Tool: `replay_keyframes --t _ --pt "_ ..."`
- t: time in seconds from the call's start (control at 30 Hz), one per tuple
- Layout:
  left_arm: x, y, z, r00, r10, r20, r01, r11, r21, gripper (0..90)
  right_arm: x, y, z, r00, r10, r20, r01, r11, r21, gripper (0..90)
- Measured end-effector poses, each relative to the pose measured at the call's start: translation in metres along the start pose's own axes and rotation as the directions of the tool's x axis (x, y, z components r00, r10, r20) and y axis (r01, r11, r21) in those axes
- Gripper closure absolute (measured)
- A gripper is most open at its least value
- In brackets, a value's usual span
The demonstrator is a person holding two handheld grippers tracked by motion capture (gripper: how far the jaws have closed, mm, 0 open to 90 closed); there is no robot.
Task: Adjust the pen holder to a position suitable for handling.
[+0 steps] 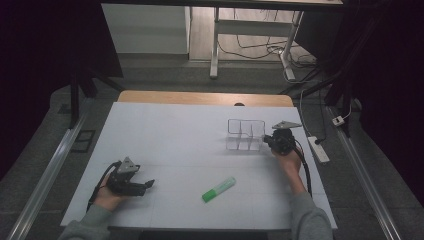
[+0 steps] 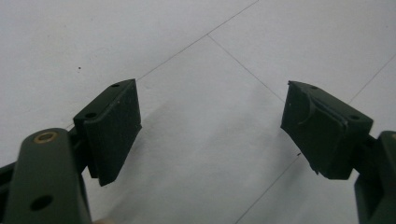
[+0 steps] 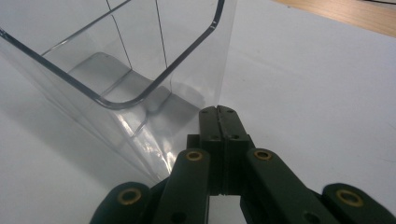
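Observation:
A clear plastic container with inner dividers stands on the white table, right of centre. My right gripper is at its right side. In the right gripper view the jaws are shut, and the container's thin corner wall runs down into the seam between them. A green marker lies flat near the front middle. My left gripper rests low at the front left, pointing right towards the marker but well short of it. Its jaws are open wide over bare table with nothing between them.
The white board covers a wooden table whose far edge shows behind. A power strip and cables lie on the floor off the right edge. Metal rails run along both sides of the table.

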State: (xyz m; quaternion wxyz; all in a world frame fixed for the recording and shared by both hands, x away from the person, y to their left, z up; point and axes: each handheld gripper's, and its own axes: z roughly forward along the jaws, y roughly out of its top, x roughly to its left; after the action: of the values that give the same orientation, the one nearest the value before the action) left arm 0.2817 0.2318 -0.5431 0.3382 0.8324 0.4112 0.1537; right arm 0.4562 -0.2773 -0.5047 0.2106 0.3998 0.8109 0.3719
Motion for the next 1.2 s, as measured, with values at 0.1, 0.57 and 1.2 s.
replay_keyframes --t 0.1,0.57,1.2 --pt "0.0 0.0 0.0 1.0 0.003 0.001 -0.003 1.0 0.002 19.8 0.003 0.002 0.002 1.0 -0.005 -0.001 0.005 1.0 0.001 90.0" --pt "0.0 0.0 0.0 1.0 0.002 -0.001 -0.002 1.0 0.004 19.9 0.02 0.011 0.015 0.9992 -0.031 -0.025 0.031 0.999 0.014 90.0" --pt "0.0 0.0 0.001 0.9999 0.013 0.001 -0.013 0.9998 0.013 19.8 0.053 0.026 0.033 0.9933 -0.085 -0.079 0.087 0.996 0.022 90.0"
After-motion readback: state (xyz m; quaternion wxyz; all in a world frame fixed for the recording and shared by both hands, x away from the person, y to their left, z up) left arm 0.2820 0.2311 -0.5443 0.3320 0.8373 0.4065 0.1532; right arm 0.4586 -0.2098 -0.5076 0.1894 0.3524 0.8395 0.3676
